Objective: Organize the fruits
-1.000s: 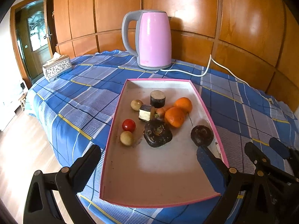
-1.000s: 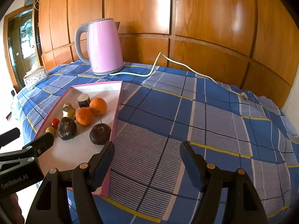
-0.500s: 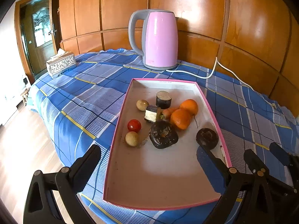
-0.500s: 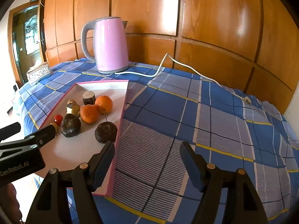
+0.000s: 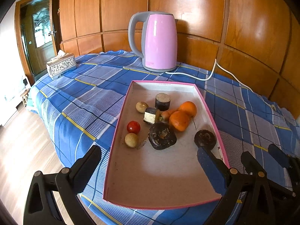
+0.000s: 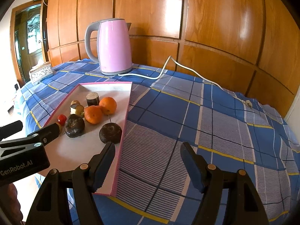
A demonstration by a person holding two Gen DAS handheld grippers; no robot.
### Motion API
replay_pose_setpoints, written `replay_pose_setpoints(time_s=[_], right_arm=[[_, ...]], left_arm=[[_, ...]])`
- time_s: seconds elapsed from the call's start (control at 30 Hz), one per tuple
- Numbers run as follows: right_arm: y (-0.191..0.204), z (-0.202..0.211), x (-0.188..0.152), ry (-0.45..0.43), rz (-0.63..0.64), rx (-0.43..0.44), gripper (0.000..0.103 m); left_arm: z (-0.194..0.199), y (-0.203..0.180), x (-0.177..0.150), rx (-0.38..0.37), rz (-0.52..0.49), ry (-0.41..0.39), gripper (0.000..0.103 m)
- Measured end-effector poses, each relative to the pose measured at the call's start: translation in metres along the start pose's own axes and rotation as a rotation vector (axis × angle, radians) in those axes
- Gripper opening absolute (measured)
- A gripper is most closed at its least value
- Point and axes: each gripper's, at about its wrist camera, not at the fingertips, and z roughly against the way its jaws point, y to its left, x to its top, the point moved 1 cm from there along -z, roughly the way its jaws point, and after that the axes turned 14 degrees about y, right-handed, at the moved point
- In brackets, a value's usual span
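Holding both grippers wide apart w/ nothing between the fingers: left gripper (image 5: 148, 161) over the tray's near end, right gripper (image 6: 148, 159) straddling its right rim. Since a sec ago both have pulled back & up a bit; fruit hasn't shifted, so no pick made in that time. Pink-rimmed tray (image 5: 120, 123) on the blue cloth holds it all: two oranges (image 5: 184, 115) touching, red fruit (image 5: 133, 127), dark fruit (image 5: 162, 136), another by the right rim (image 5: 205, 138).
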Motion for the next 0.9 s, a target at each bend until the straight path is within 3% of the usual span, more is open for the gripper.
replay_pose_setpoints(time_s=[0.9], right_arm=[[0.0043, 0.0015, 0.0005, -0.008, 0.014, 0.005, 0.073]], left_arm=[[-0.0005, 0.0024, -0.0008, -0.034, 0.012, 0.004, 0.102]])
